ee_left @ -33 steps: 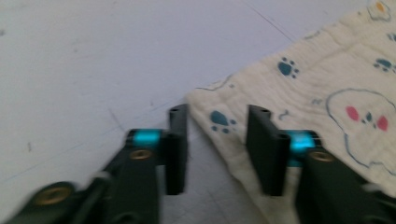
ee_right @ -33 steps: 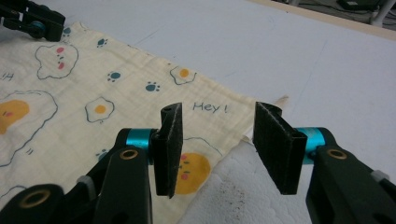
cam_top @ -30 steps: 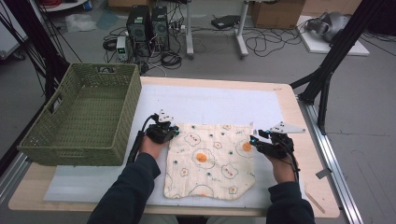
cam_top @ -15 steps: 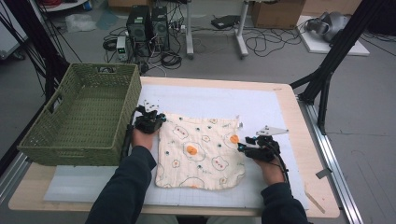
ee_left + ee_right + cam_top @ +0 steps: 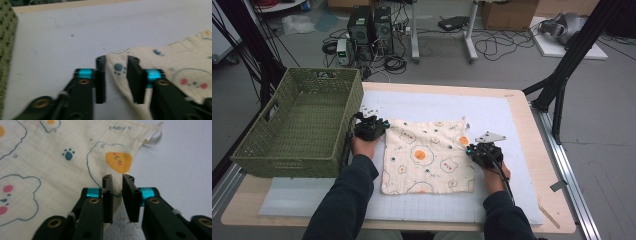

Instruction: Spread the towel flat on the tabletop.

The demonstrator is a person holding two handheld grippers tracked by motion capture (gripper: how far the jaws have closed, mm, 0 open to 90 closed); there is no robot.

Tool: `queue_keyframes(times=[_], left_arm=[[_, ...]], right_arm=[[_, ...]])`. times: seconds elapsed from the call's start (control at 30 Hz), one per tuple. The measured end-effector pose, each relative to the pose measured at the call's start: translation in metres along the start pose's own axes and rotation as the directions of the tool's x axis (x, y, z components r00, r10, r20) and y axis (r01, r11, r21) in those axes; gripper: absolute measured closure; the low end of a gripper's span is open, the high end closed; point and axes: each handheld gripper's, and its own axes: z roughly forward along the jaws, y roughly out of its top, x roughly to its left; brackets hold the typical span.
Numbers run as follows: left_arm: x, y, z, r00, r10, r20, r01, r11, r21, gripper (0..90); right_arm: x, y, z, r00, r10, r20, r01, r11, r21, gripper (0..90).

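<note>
1. Since the earlier frames, both your hands have drifted leftward across the table [image 5: 532, 150] and the cloth [image 5: 427, 155] has travelled with them; it now lies flat on the white mat [image 5: 492, 112], its left edge near the green basket [image 5: 297, 125].
2. Your left gripper [image 5: 116, 67] has just been opening. Its jaws stand apart with the cloth's near-left corner lying between them, and the pads do not press on it, so I judge the corner released. In the high view that gripper [image 5: 371, 127] sits just beside the basket's wall.
3. Your right gripper [image 5: 117, 186] has just been closing. Its jaws are narrow, a small gap left, and the cloth's right edge runs up between them, just below the yellow face print [image 5: 118, 161]. Whether the pads already bite the fabric I cannot tell. From above, this gripper [image 5: 482, 150] rests at the cloth's right edge.
4. To do this step well, get only one layer of hem between the right pads and squeeze fully before you lift.
5. Keep the left jaws spread and back them straight off the corner, low and level, so they do not drag it or rumple the flat cloth.
6. Watch the loose tag [image 5: 152, 136] at the far corner; it could snag.
</note>
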Motion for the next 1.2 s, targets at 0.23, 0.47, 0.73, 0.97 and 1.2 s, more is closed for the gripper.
queue_keyframes(times=[0.23, 0.47, 0.73, 0.97, 1.2], left_arm=[[-0.006, -0.002, -0.013, 0.9987, -0.009, 0.049, 0.008, 0.9997, 0.025, 42.8], [-0.024, -0.006, -0.030, 0.9887, 0.062, 0.136, -0.072, 0.9951, 0.067, 40.6], [-0.035, -0.012, -0.044, 0.9807, 0.091, 0.173, -0.099, 0.9944, 0.037, 43.7], [-0.038, -0.034, -0.057, 0.9774, 0.101, 0.186, -0.121, 0.9878, 0.098, 43.1], [-0.044, -0.050, -0.066, 0.9702, 0.125, 0.208, -0.158, 0.9759, 0.151, 55.0]], right_arm=[[-0.007, -0.001, -0.022, 0.9992, 0.036, -0.019, -0.037, 0.997, -0.067, 61.7], [-0.001, -0.010, -0.040, 0.9959, -0.004, -0.091, -0.001, 0.998, -0.060, 54.0], [0.018, -0.029, -0.038, 0.9872, -0.056, -0.150, 0.057, 0.998, 0.006, 43.5], [0.026, -0.028, -0.035, 0.9826, -0.066, -0.174, 0.068, 0.998, 0.007, 36.7], [0.014, -0.034, -0.040, 0.9872, -0.023, -0.158, 0.028, 0.999, 0.029, 45.6]])
